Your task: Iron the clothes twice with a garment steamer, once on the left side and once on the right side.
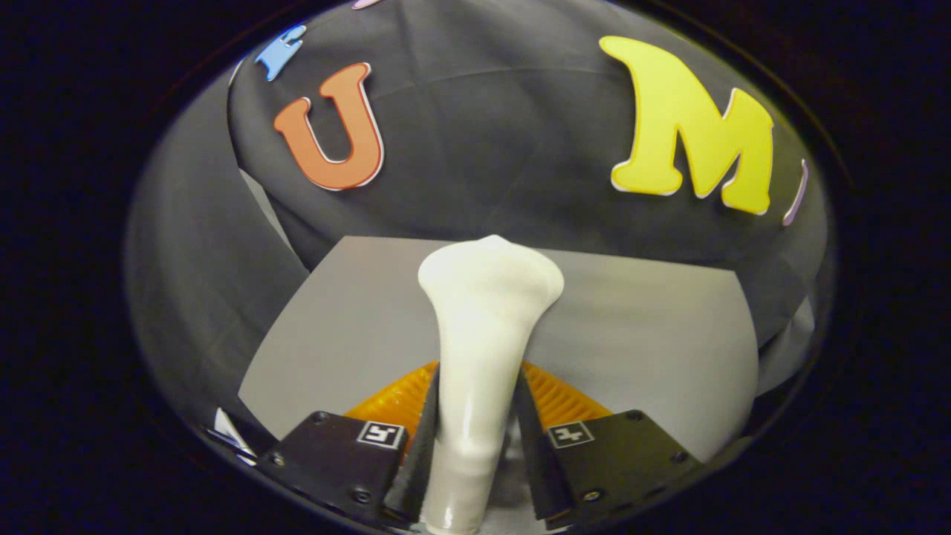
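Observation:
A white garment steamer [479,334] stands up between my two fingers, its narrow handle clamped by both and its wide head flaring out beyond them. My gripper [475,438] is shut on that handle. The steamer's head points toward the far edge of a grey tabletop [639,334] and the dark cloth behind it. No garment can be made out ahead of the steamer.
The grey tabletop stretches ahead and to both sides of the fingers. Black cloth [483,134] hangs as a wall right behind the table's far edge and wraps round on the left. A small white scrap [226,429] lies low on the left by the table's corner.

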The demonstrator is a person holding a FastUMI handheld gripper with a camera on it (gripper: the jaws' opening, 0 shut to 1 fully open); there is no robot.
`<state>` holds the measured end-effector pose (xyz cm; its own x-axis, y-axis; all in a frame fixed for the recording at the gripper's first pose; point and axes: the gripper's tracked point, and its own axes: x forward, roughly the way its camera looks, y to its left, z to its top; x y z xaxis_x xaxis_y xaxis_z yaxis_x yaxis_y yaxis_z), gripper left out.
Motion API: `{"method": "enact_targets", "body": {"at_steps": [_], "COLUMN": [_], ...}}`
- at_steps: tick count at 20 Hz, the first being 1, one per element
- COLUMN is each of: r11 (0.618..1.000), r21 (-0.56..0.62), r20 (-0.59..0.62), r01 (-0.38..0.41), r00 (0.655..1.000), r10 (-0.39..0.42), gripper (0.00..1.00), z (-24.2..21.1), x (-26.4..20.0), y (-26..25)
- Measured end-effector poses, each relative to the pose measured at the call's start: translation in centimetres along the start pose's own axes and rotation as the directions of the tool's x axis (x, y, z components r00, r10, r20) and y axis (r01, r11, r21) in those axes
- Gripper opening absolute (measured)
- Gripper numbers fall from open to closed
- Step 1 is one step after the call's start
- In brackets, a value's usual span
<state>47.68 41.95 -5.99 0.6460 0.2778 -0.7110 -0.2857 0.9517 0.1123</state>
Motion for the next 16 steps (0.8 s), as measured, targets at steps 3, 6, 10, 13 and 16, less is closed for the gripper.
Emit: {"method": "enact_targets", "body": {"at_steps": [3, 6, 10, 13, 16], "r11": [1.0, 0.999, 0.998, 0.994, 0.986], "r21": [0.014, 0.036, 0.035, 0.053, 0.073], "r20": [-0.012, 0.013, 0.12, 0.181, 0.257], "r01": [0.015, -0.032, -0.058, -0.094, -0.148], "r00": [1.0, 0.999, 0.991, 0.98, 0.958], "r10": [-0.015, 0.032, 0.053, 0.083, 0.124], "gripper": [0.47, 0.42, 0.4, 0.4, 0.39], "z": [-0.1, 0.5, 1.4, 0.1, -1.6], "x": [-0.2, -0.6, -4.4, -7.6, -11.3], "y": [0.0, 0.4, 0.1, 0.1, 0.0]}}
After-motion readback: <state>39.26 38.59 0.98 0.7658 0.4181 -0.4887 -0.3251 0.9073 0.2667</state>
